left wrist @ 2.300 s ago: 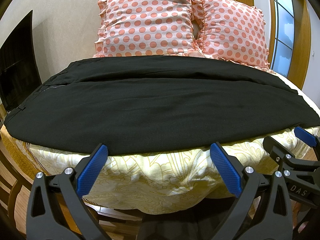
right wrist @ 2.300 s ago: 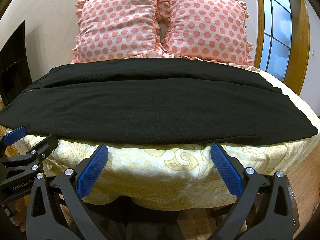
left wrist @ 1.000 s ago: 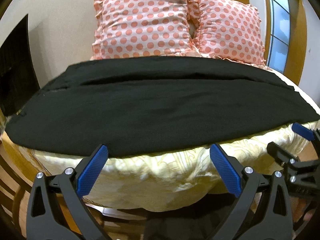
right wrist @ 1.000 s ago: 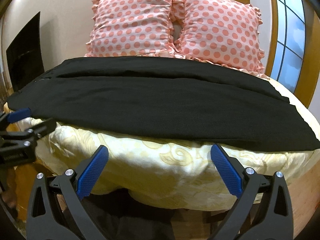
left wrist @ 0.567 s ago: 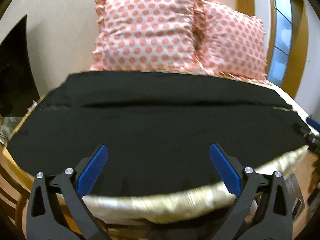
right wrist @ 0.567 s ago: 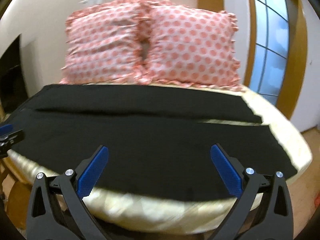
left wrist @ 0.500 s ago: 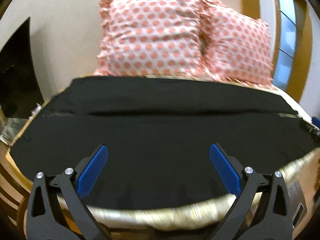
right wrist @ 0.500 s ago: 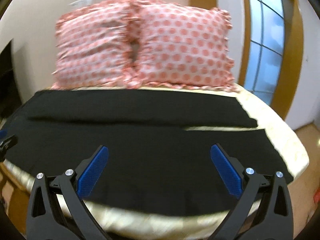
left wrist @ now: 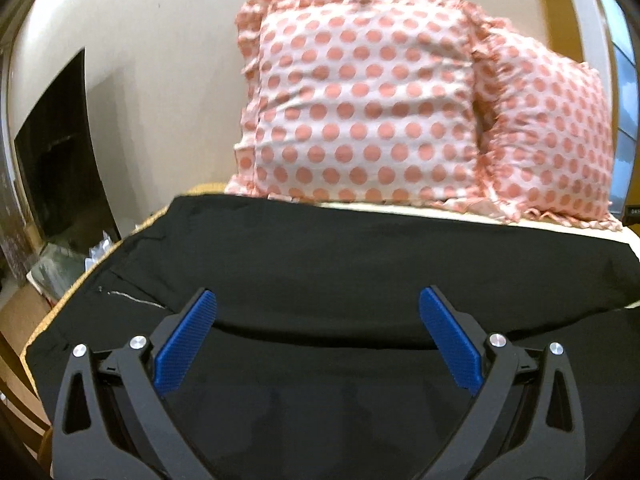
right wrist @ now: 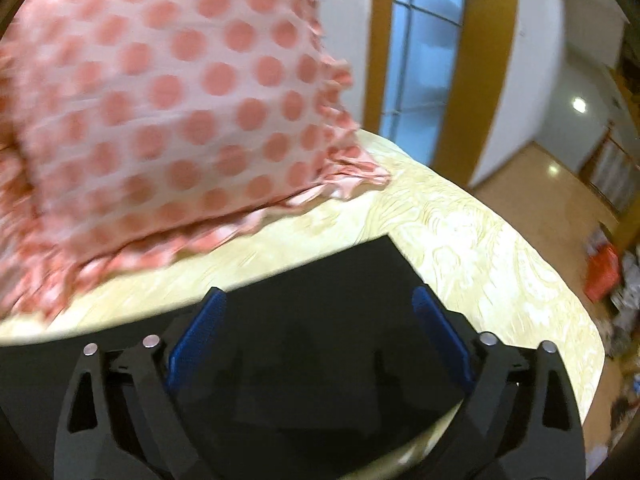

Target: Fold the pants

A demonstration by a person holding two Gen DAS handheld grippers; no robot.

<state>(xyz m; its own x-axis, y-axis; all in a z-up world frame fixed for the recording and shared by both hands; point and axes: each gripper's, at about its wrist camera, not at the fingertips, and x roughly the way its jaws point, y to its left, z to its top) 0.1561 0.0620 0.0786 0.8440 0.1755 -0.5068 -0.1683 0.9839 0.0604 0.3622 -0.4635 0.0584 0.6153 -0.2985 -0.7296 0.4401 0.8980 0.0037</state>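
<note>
Black pants [left wrist: 320,256] lie flat across the yellow bed, legs running left to right. My left gripper [left wrist: 316,336] is open and empty, hovering over the waist end, with the zipper area [left wrist: 120,296] to its left. My right gripper [right wrist: 316,332] is open and empty over the hem end of the pants [right wrist: 320,292], whose far corner [right wrist: 390,240] lies just ahead of it. I cannot tell whether either gripper touches the cloth.
Two pink polka-dot pillows [left wrist: 360,100] [right wrist: 160,100] stand against the wall behind the pants. Yellow patterned bedspread [right wrist: 480,248] shows at the right edge of the bed. A dark screen [left wrist: 60,160] stands at the left. A window [right wrist: 424,60] and wooden floor [right wrist: 540,184] are at the right.
Both grippers have moved forward from the bed's front edge to above the pants. The left has shifted toward the waist end, the right has swung toward the hem end.
</note>
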